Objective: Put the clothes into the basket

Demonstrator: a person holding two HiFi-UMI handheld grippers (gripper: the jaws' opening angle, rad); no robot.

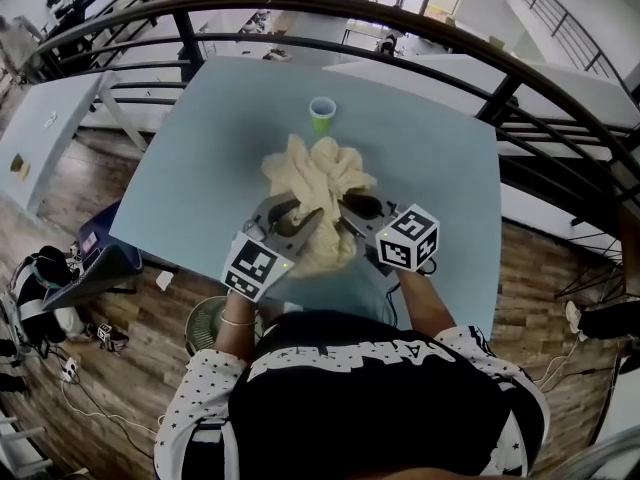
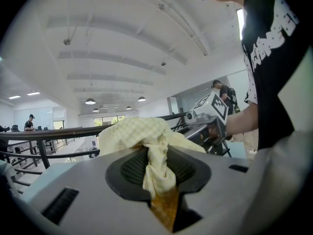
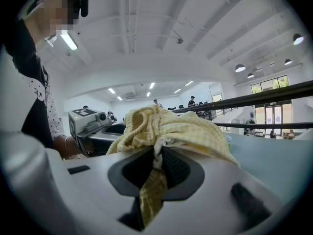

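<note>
Two grippers share one yellow cloth

The left gripper (image 1: 296,224) and right gripper (image 1: 352,214) each have jaws clamped nearly closed on a pinched fold of the yellow cloth (image 1: 320,173), likely so the bundle stays gathered above the table (image 1: 200,188), at six o'clock from the green cup (image 1: 322,114).

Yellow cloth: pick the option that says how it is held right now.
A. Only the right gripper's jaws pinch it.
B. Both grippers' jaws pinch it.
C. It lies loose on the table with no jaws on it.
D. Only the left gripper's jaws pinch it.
B: the yellow cloth is clamped between the jaws of the left gripper and also between those of the right gripper, as each gripper's own view shows.
</note>
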